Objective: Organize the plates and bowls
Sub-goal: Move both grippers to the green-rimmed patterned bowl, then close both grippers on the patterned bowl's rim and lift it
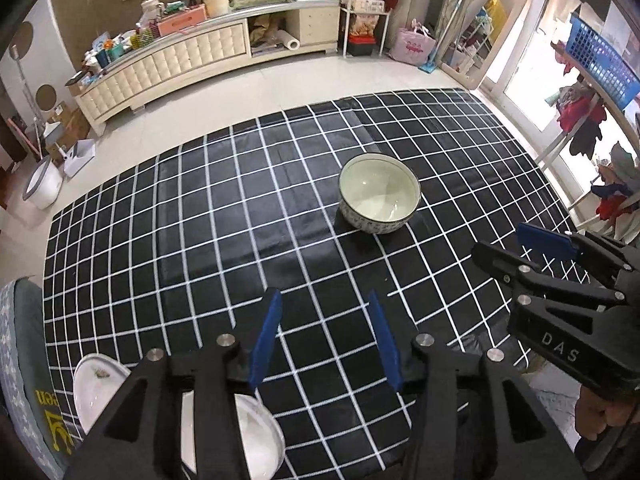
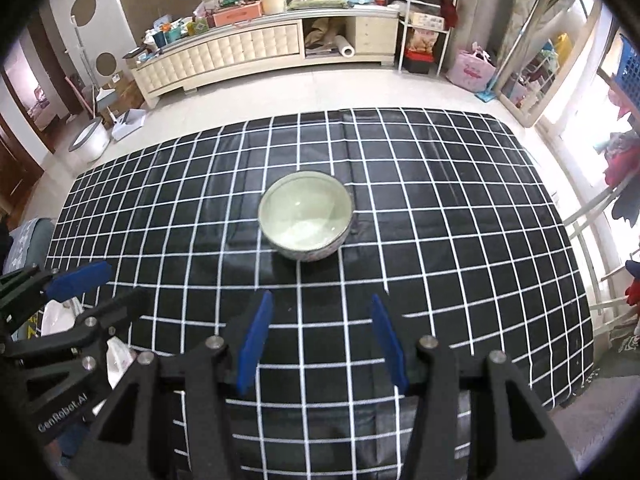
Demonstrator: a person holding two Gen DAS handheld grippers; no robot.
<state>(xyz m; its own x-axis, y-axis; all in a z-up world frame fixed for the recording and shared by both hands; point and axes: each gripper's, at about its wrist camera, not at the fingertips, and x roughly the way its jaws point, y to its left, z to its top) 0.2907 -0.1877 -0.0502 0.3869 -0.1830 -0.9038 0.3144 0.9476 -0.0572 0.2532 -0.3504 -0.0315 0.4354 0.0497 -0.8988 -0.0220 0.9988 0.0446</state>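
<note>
Squarely upright bowl [image 1: 379,194], mouth upward

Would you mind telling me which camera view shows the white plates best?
The left wrist view: the white plates lie bottom left, though partly behind the left gripper. The right wrist view shows only slivers of them at its left edge.

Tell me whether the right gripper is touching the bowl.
Apart. The right wrist view shows the right gripper open and empty, with bare checked cloth between its fingertips and the bowl.
</note>
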